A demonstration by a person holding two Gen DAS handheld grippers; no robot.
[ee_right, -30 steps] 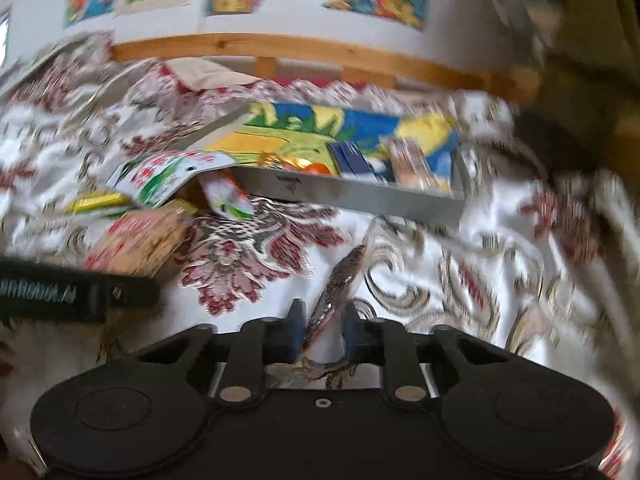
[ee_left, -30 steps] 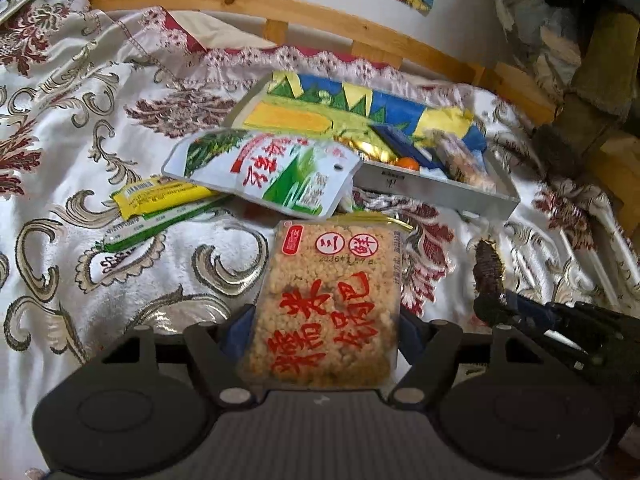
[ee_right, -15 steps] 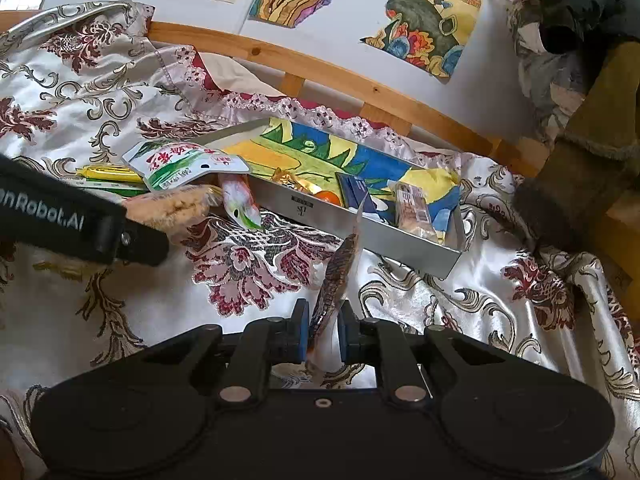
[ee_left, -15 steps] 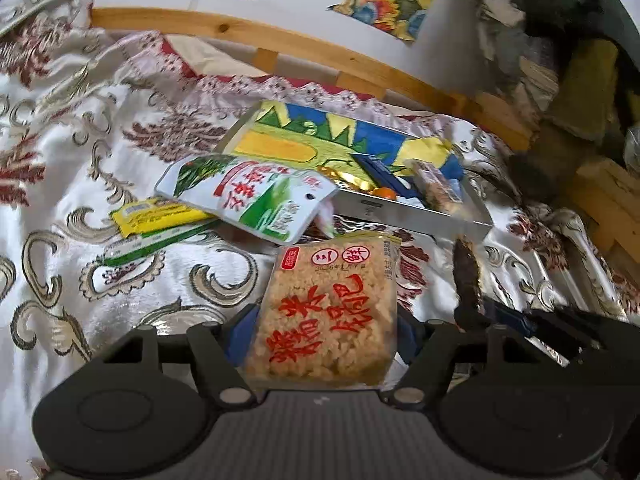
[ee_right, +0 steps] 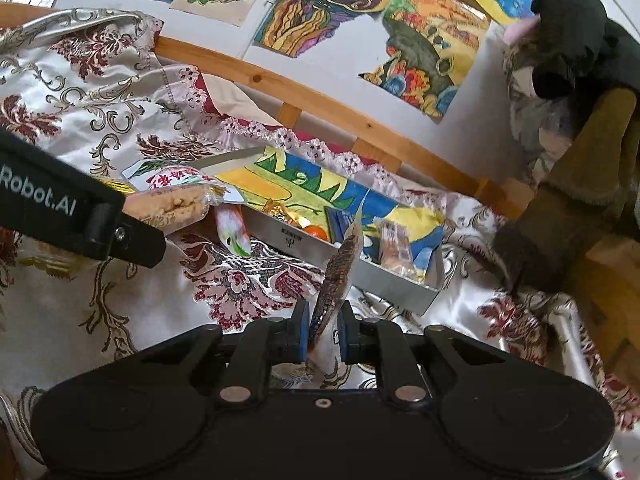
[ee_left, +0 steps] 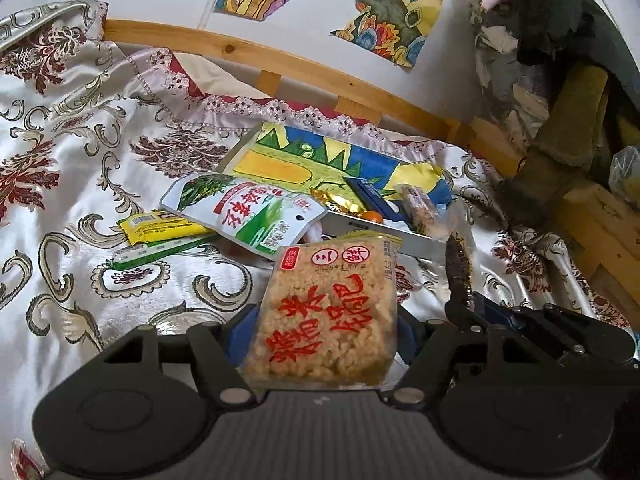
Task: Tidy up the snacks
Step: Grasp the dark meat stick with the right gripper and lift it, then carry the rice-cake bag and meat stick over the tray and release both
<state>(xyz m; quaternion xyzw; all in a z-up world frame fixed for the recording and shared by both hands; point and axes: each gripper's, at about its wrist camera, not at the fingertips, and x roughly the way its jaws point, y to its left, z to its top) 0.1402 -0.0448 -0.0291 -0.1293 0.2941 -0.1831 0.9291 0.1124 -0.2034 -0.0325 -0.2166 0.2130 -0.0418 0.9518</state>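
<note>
Both jaws clenched, each on a snack. Left gripper (ee_left: 326, 334): wide grip on the two sides of a rice cracker pack (ee_left: 330, 308), square, clear wrap, red letters, lifted above the bedspread (ee_left: 72, 184). Right gripper (ee_right: 323, 334): nearly shut on a thin dark fish packet (ee_right: 335, 276), standing on edge and leaning a little to the right between the blue pads (ee_right: 303, 334).

Farther back, near the wooden bed rail (ee_left: 248, 54): grey box (ee_right: 384, 280) with a colourful drawing inside and several small snacks at its right end, an orange piece and a gold wrapper among them. Leaning on the left near edge of the box: white and green pouch (ee_left: 244, 210). Left of the pouch, flat on the bedspread: yellow packet (ee_left: 160, 226) and green stick (ee_left: 156, 254), side by side, touching or nearly touching. Near the box's front wall: small pink and green packet (ee_right: 232, 230), lying on the bedspread.

On the wall behind: drawings (ee_right: 424, 52). Far right: pile of dark cloth (ee_right: 572, 40).
</note>
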